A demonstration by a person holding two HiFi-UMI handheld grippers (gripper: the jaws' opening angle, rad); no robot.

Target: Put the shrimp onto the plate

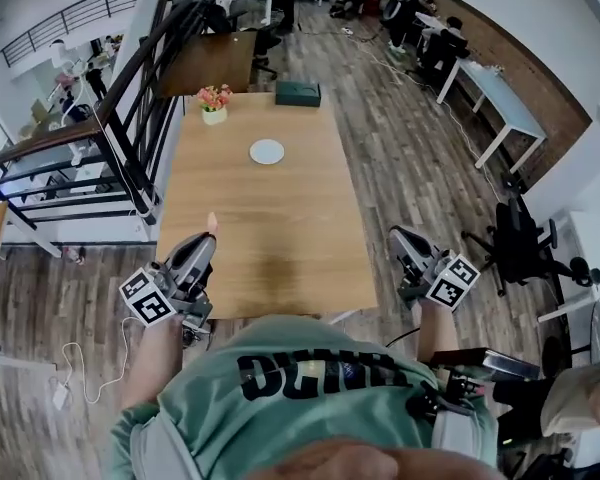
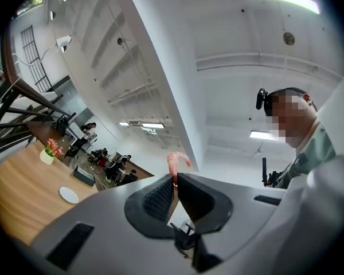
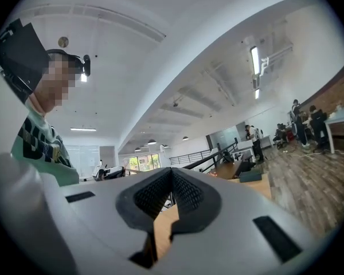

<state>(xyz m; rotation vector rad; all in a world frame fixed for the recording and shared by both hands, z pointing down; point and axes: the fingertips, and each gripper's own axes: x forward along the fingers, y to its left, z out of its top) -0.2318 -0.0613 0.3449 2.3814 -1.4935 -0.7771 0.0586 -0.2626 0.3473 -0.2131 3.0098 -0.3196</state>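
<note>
Pale pink shrimp pinched in the left claw, not yet on the small round white plate.
Small and curled, it arches up past the black ribbed pads pressing its lower end, above the near left part of the long light wooden counter. The plate lies bare toward the far end, well apart, so the carry and the set-down seem left to do. The right claw, pressed together on nothing, hangs off the near right corner.
</note>
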